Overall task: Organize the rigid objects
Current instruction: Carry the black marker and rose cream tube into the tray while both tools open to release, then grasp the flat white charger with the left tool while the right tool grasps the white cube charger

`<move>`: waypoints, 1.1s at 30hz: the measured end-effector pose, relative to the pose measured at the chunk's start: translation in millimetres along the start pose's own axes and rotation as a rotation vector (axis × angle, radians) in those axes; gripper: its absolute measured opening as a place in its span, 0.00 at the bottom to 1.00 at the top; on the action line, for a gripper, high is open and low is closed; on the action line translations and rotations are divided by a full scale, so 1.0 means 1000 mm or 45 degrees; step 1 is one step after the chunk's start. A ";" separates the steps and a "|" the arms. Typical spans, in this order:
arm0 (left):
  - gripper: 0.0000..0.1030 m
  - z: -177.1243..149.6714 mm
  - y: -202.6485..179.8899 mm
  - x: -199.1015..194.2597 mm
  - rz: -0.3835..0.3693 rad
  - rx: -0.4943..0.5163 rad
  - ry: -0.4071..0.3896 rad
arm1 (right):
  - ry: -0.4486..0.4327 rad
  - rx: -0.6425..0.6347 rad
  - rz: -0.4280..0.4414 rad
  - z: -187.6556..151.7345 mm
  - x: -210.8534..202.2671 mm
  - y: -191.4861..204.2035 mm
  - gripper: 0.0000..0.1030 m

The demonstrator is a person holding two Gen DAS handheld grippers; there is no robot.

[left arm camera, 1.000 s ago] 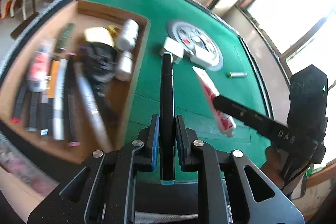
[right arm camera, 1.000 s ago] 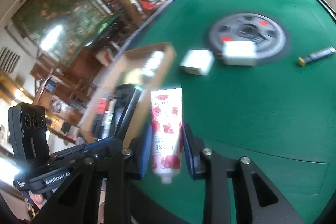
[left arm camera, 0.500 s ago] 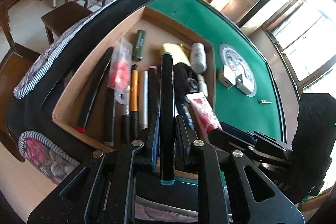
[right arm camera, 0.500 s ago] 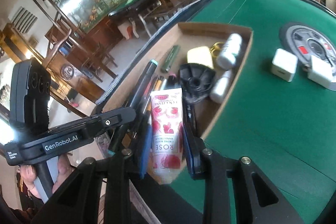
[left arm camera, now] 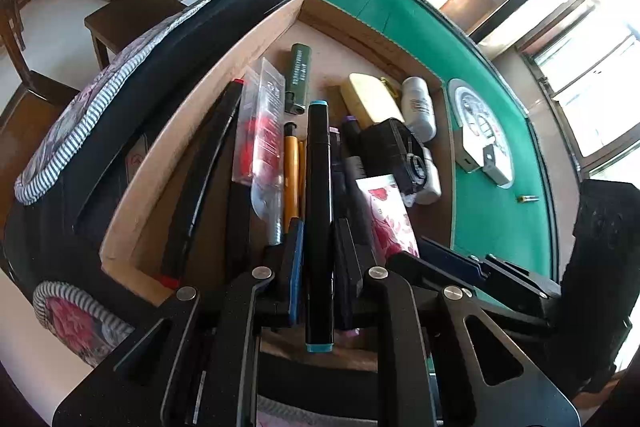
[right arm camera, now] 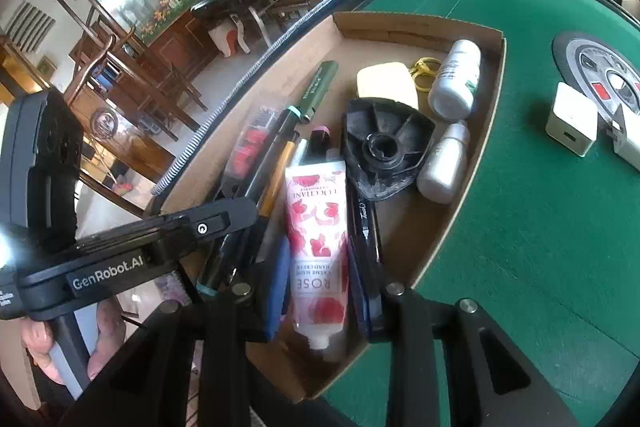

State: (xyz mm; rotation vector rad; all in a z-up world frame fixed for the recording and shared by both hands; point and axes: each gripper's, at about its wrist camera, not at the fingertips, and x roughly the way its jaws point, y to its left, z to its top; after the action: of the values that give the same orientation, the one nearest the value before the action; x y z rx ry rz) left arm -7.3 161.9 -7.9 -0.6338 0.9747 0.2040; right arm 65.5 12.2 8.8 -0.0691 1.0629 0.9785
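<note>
Over the cardboard box [right arm camera: 460, 39], having come off the bench, left claw [left arm camera: 318, 247] pinches a marker [left arm camera: 319, 211] and right claw [right arm camera: 318, 291] the hand-cream tube [right arm camera: 318, 227], ready for release.

Cardboard box [right arm camera: 460, 211] crowded, green felt [right arm camera: 540, 227] beside it mostly bare
Pens [left arm camera: 292, 179] packed side by side fill the box's near half; black round part [right arm camera: 384, 151], two white bottles [right arm camera: 456, 79] and yellow block [right arm camera: 386, 87] crowd the far half, bare floor only at the far corner. On the felt just two white chargers [right arm camera: 572, 119] by the round disc [right arm camera: 588, 55], open room in front of them
</note>
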 end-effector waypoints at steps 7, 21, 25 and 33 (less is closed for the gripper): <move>0.14 0.000 0.006 0.009 0.012 -0.010 0.026 | -0.002 -0.026 -0.026 0.001 0.000 0.001 0.28; 0.20 -0.003 0.010 0.003 -0.014 -0.054 0.007 | 0.005 -0.044 0.027 -0.004 -0.002 0.004 0.44; 0.37 -0.007 0.002 -0.012 -0.028 -0.042 -0.043 | -0.056 -0.072 0.072 -0.008 -0.021 0.002 0.52; 0.38 -0.017 -0.052 -0.030 -0.099 0.058 -0.074 | -0.161 0.028 0.167 -0.021 -0.080 -0.035 0.52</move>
State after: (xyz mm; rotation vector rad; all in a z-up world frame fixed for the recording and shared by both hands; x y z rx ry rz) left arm -13.8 113.3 31.4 -0.6195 0.8946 0.1300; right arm 65.5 -70.2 44.3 0.0806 0.9710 1.0752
